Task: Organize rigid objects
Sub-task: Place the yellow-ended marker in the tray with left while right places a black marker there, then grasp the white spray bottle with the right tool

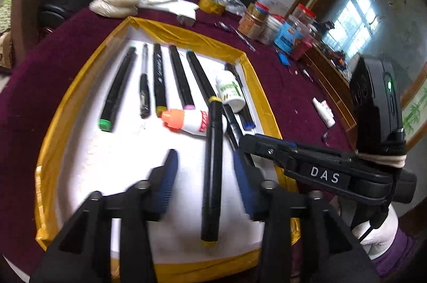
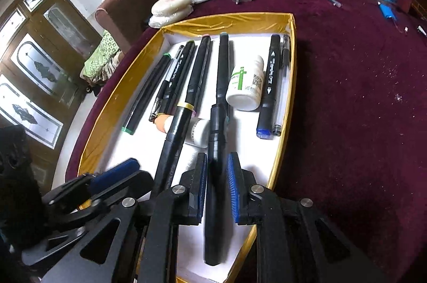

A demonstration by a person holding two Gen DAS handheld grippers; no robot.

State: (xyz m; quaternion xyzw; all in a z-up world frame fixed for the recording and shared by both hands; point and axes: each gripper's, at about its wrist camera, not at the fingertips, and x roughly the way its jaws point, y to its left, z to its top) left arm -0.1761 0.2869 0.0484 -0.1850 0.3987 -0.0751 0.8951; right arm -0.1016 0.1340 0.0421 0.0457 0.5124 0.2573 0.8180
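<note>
Left tool (image 1: 205,177) stands parted, pads off the yellow-capped marker (image 1: 212,171) that lies between them on the white floor of the tray (image 1: 186,38); released, nothing gripped. Right tool (image 2: 216,189) is clenched on a black marker (image 2: 216,176), pads pressing its barrel, far end among the row near the teal-tipped marker (image 2: 223,61).

Row of markers lies along the far half of the tray; white bottle (image 2: 246,88) and orange-capped bottle (image 1: 186,120) lie loose across it.

Judgement for this step: lower the held marker parallel to its neighbours, into the gap beside the white bottle. Keep it low and level before letting go, so it does not roll. Draw the left tool straight back, clear of the yellow-capped marker, without nudging it
</note>
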